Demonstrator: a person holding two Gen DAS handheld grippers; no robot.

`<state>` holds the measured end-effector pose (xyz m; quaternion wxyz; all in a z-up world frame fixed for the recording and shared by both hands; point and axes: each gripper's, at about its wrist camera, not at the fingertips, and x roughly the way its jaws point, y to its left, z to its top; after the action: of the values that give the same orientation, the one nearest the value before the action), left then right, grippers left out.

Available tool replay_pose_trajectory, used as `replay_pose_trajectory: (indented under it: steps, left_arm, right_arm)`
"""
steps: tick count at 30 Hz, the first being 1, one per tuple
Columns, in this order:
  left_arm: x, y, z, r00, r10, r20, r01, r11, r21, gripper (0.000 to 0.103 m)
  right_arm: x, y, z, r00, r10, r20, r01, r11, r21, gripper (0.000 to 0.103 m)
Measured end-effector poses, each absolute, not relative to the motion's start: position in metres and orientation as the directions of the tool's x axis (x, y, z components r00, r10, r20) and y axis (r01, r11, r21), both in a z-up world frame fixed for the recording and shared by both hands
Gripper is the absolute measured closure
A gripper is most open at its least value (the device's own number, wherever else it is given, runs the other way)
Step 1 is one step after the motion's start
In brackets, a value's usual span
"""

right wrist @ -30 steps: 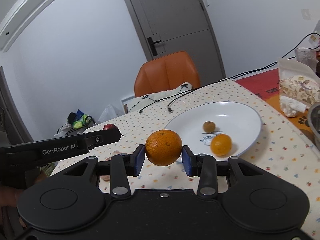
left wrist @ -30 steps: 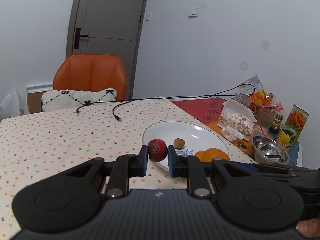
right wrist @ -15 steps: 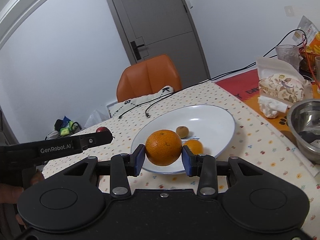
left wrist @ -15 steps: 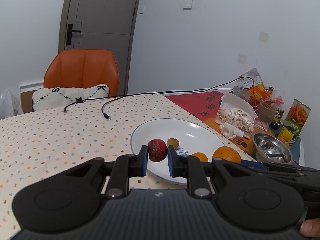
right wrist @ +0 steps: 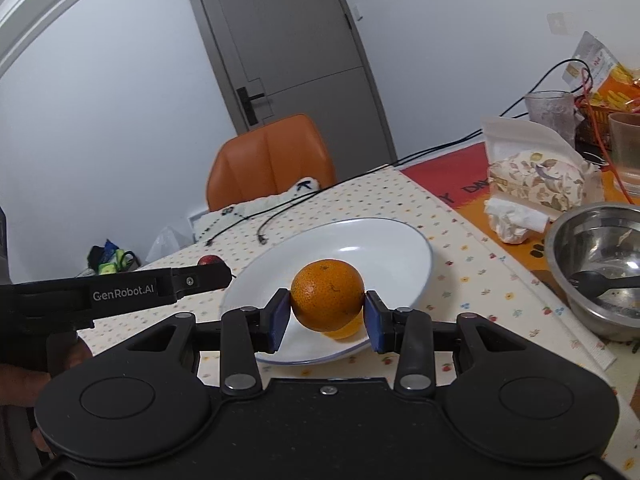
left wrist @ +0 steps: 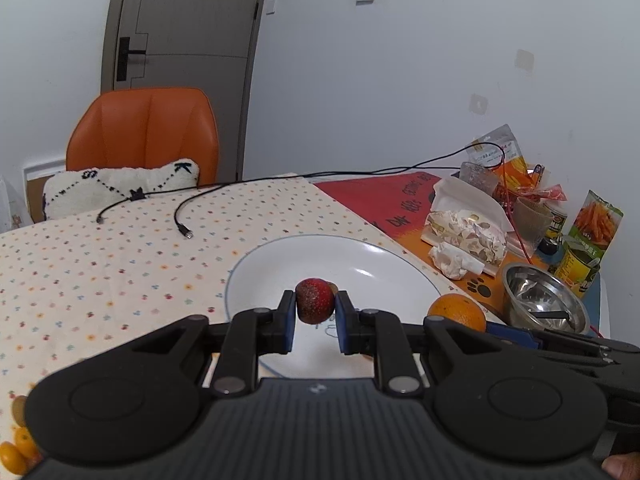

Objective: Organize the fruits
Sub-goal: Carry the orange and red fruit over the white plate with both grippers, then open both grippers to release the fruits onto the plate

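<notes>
Over plate [left wrist: 400, 268] | left tool [left wrist: 315, 312] grips red fruit [left wrist: 314, 306] | right tool [right wrist: 327, 314] grips orange [right wrist: 327, 300]

Our left tool [left wrist: 315, 322] is closed, its blue pads [left wrist: 289, 320] pressed on either side of what it carries. Our right tool [right wrist: 327, 318] is clamped the same way, pads [right wrist: 277, 317] tight against its load. The two tools sit side by side at about the same height, both pointing forward. A fingertip [left wrist: 620, 469] shows at the left view's lower right corner, and a hand [right wrist: 24, 376] grips the left tool's handle.
</notes>
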<state>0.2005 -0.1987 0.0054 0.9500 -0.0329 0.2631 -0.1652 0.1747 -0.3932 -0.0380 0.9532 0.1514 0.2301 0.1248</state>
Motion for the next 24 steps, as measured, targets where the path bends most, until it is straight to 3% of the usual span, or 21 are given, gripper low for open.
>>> replay_pose_trajectory:
  steps: [17, 21, 24]
  left_arm:
    - [0.201, -0.188, 0.001, 0.796, -0.280, -0.536, 0.236, 0.960, -0.152, 0.077]
    - [0.194, -0.175, 0.004, 0.808, -0.257, -0.531, 0.208, 0.966, -0.151, 0.061]
    - [0.189, -0.165, 0.007, 0.819, -0.237, -0.523, 0.187, 0.971, -0.146, 0.049]
  right_arm:
    - [0.190, -0.397, -0.041, 0.874, 0.264, -0.408, -0.139, 0.940, 0.312, 0.065]
    - [0.198, -0.396, -0.038, 0.878, 0.256, -0.406, -0.134, 0.943, 0.304, 0.064]
    - [0.200, -0.397, -0.039, 0.878, 0.255, -0.405, -0.125, 0.939, 0.320, 0.056]
